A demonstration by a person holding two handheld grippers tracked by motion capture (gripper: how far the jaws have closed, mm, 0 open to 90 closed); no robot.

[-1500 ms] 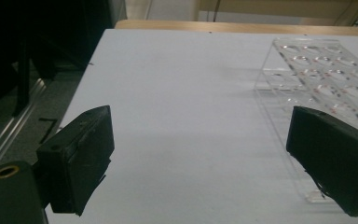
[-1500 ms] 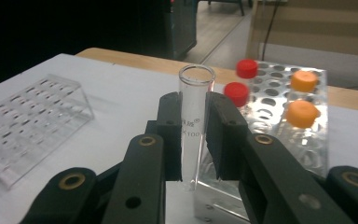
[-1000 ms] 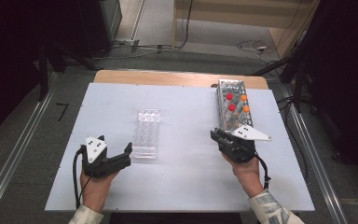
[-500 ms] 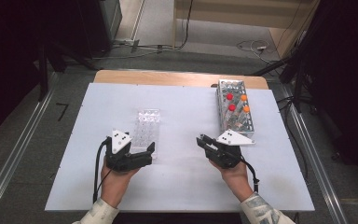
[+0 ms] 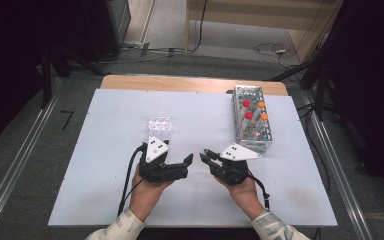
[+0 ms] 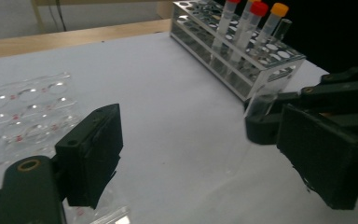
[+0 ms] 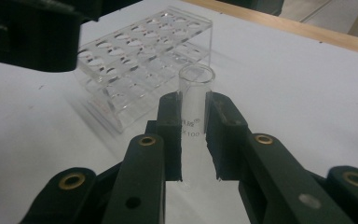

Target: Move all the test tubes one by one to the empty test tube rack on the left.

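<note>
Right gripper [image 7: 193, 135] clamped on clear glass tube [image 7: 196, 93], tube upright.
Left gripper [image 5: 185, 161] wide, just narrowing, empty; facing tube close across table, clear rack [image 5: 159, 125] behind left hand.

The left gripper [image 6: 205, 154], jaws apart and just closing a little on nothing, faces the right gripper [image 6: 265, 128] (clamping a clear tube [image 6: 262, 100]).

We see a white table [image 5: 105, 120] with a wooden far edge on grey floor [image 5: 25, 150]; cables [image 5: 275, 50] trail at upper right, dark furniture [image 5: 55, 30] upper left.
</note>
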